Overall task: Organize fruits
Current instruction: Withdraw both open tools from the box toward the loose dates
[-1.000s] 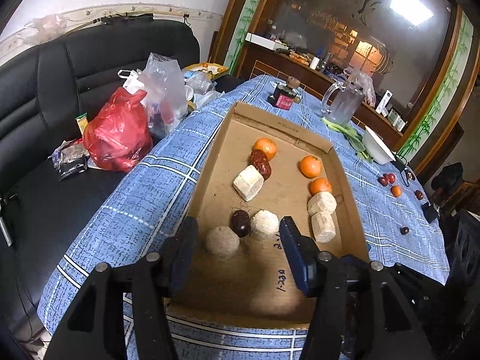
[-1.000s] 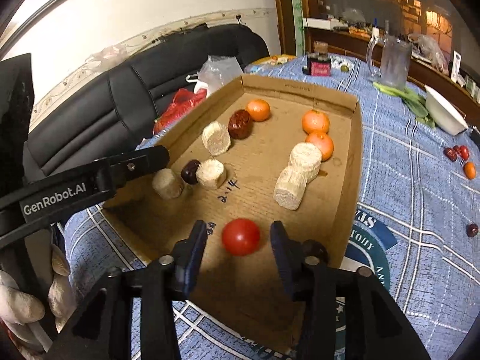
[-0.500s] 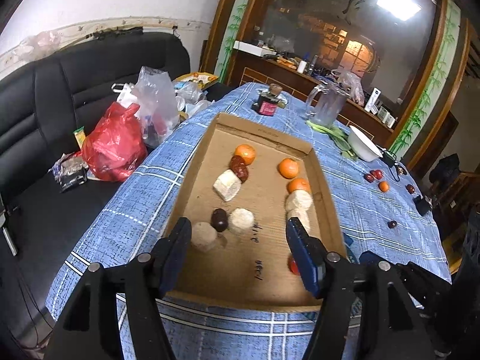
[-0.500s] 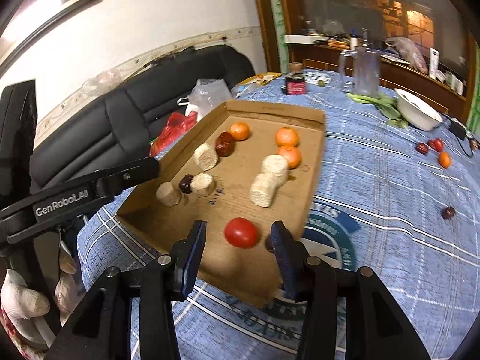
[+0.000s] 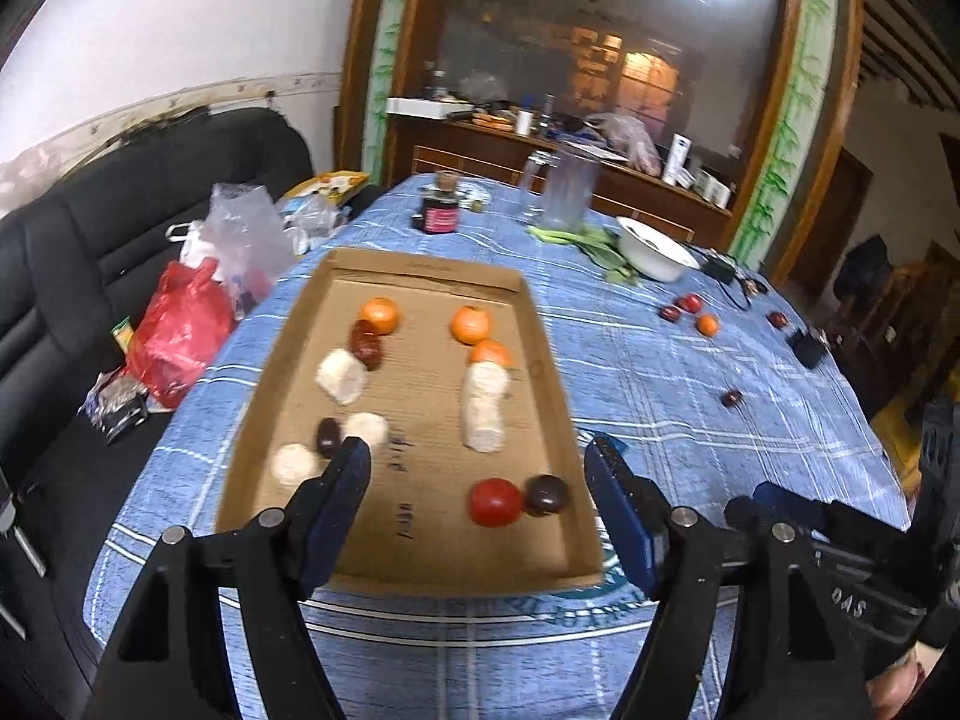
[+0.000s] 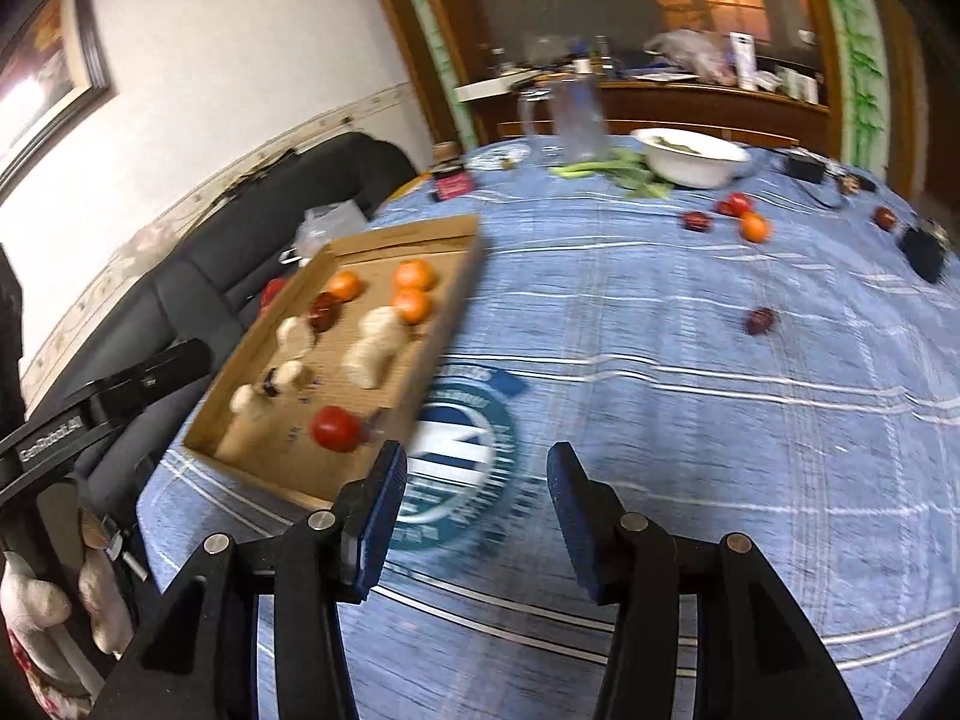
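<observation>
While both tongs [image 5: 477, 468] [image 6: 477, 480] gape empty, cardboard tray [image 5: 543, 360] holds three oranges [image 5: 379, 315], one tomato [image 5: 495, 501].

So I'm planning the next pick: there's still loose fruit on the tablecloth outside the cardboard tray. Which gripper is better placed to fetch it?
Probably the right. The right gripper is open over bare tablecloth, facing the dark fruit and the small orange. The left gripper, also open, points into the cardboard tray.
</observation>
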{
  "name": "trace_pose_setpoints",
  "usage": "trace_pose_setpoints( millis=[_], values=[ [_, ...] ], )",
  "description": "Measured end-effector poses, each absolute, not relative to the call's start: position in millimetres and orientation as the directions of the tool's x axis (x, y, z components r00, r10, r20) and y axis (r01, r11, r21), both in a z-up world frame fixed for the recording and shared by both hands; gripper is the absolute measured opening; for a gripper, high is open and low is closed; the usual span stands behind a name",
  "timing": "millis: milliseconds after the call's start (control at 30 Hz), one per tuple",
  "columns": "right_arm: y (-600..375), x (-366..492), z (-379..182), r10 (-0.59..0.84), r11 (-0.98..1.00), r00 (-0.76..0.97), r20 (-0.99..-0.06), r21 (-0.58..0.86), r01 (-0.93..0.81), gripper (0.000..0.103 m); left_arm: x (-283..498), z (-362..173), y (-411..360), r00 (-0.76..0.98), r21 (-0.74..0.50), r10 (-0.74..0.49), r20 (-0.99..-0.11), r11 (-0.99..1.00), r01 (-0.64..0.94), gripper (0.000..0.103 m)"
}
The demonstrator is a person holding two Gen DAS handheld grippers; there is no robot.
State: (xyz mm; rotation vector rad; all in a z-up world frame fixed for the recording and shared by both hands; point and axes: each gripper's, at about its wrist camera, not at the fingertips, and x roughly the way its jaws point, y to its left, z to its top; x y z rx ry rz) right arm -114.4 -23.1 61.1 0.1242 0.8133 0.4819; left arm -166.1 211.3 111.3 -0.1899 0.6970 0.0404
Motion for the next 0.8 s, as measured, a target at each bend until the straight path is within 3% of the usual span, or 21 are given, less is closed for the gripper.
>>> trace_pose_setpoints(
  millis=[167, 600, 800],
  values=[
    [-64, -111, 53, 0.396, 0.918, 0.607, -0.689, 0.284, -0.276, 0.053, -164, 113, 178, 0.768, -0.101, -0.027, -0.640, 0.994, -0.048, 0.073],
    [-111, -112, 36, 0.381, 0.920, 0.612, -0.693, 0.350, -0.177, 0.053, -178, 125, 119, 0.835, 0.177, 0.161, -0.526, 0.981, -0.078, 0.073],
    [-112, -113, 34, 0.387, 0.917, 0.607, -0.694, 0.356, -0.177, 0.053, -174, 121, 107, 0.822, 0.205, 0.155, -0.548, 0.978, -0.048, 0.073]
  ],
)
